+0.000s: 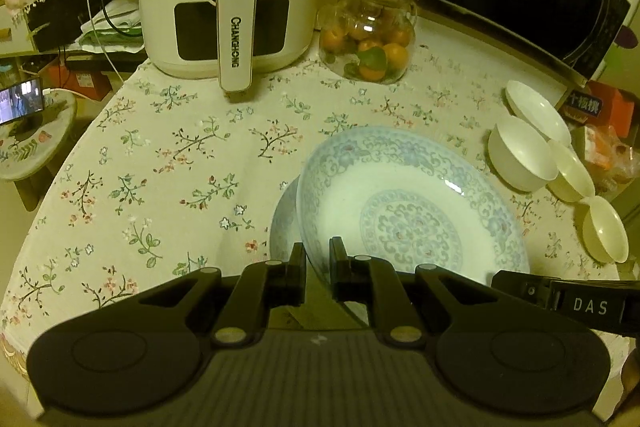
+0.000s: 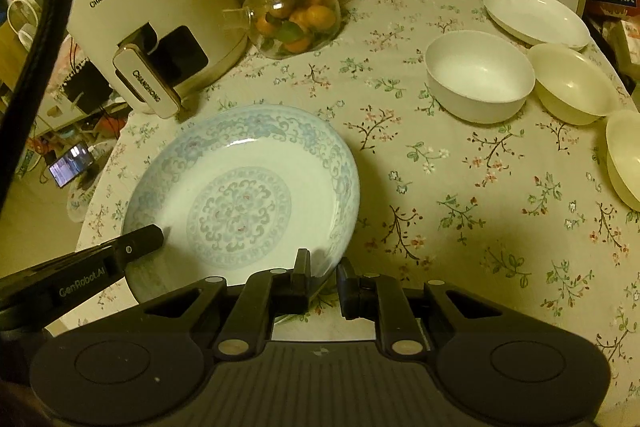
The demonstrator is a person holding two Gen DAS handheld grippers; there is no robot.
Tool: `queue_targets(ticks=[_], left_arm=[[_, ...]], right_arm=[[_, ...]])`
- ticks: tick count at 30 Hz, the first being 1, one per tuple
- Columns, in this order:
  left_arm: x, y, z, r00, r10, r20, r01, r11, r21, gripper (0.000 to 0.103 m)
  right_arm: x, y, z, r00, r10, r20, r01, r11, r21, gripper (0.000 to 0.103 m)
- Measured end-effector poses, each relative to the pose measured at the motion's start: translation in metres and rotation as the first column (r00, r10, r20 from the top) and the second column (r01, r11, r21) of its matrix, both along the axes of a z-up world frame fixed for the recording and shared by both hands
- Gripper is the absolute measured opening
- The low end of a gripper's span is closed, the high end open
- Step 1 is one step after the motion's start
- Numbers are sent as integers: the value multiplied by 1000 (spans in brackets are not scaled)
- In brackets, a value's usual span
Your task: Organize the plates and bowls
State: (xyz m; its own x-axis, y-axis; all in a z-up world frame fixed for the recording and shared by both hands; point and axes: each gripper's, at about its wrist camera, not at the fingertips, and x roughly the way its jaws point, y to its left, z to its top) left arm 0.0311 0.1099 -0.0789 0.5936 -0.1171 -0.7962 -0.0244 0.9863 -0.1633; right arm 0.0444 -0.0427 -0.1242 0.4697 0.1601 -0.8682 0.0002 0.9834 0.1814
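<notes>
Two hand-held grippers clamped on one patterned plate (image 1: 412, 211).
Left hand-held gripper (image 1: 318, 259) pinching rim at 7 o'clock; right hand-held gripper (image 2: 324, 267) at 5 o'clock.

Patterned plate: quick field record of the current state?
item: blue patterned plate
left gripper: shut on the plate's rim
right gripper: shut on the rim, opposite side
beneath: a second plate, edge showing
surface: floral tablecloth
nearby: white bowl, two cream bowls, white plate
</notes>
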Motion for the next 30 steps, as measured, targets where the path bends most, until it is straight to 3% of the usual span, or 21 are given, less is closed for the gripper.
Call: queue_targets(ticks=[30], left_arm=[[7,0,-14,1000,14,-28,-12,997,78,10]], right_arm=[[8,12,-19,998,18,-53,-20,999,-28,16]])
